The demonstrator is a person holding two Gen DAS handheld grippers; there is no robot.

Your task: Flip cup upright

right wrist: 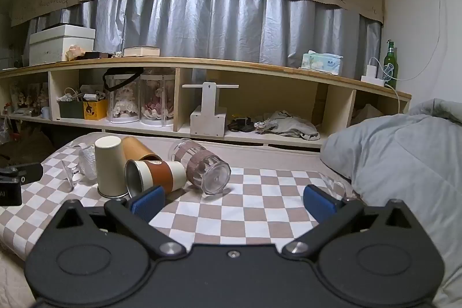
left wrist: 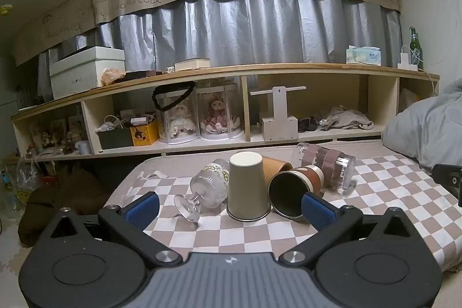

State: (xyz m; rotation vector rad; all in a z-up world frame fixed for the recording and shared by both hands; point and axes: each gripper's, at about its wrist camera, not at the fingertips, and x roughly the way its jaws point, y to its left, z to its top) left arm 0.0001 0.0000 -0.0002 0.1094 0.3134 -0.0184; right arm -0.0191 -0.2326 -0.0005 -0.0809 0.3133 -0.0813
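Note:
Several cups sit on the checkered cloth [left wrist: 231,235]. A cream paper cup [left wrist: 248,186] stands upside down; it also shows in the right wrist view [right wrist: 109,166]. A stemmed glass [left wrist: 206,188] lies on its side to its left. A brown-sleeved metal-lined cup [left wrist: 294,188] lies on its side, mouth toward me, also in the right wrist view [right wrist: 156,175]. An orange cup [left wrist: 275,163] lies behind. A clear glass with a brown sleeve [left wrist: 326,166] [right wrist: 205,166] lies on its side. My left gripper [left wrist: 231,210] is open just before the cream cup. My right gripper [right wrist: 234,202] is open and empty.
A long wooden shelf [left wrist: 231,71] with boxes, dolls and clutter runs behind the bed. A grey duvet [right wrist: 404,163] is heaped at the right. The other gripper's body shows at the right edge of the left wrist view [left wrist: 450,181] and the left edge of the right wrist view [right wrist: 14,181].

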